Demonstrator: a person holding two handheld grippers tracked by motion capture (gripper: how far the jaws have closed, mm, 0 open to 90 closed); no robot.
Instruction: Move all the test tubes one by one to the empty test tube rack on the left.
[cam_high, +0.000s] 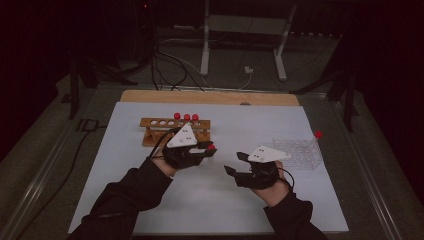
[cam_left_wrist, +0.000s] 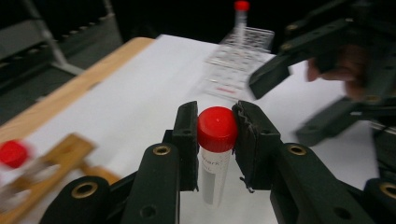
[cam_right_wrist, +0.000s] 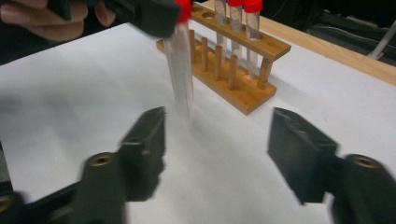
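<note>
Red-capped tube (cam_left_wrist: 216, 149) hangs upright in the left claw (cam_left_wrist: 215, 135), whose jaws clamp its cap from both sides, above the white sheet (cam_high: 200, 200) that covers the desk (cam_high: 210, 97). In the high view the left claw (cam_high: 209, 148) sits just in front of the wooden rack (cam_high: 155, 131), which holds three more red-capped tubes (cam_high: 186, 117). The right claw (cam_high: 231, 164) stands apart with its jaws spread and nothing between them, facing the held tube. A clear plastic rack (cam_high: 300, 152) near the sheet's right edge carries one red-capped tube (cam_high: 318, 135). A bare wood strip shows along the desk's far edge. Beyond lie a dim floor with cables (cam_high: 165, 65) and a grey metal frame (cam_high: 245, 30).
</note>
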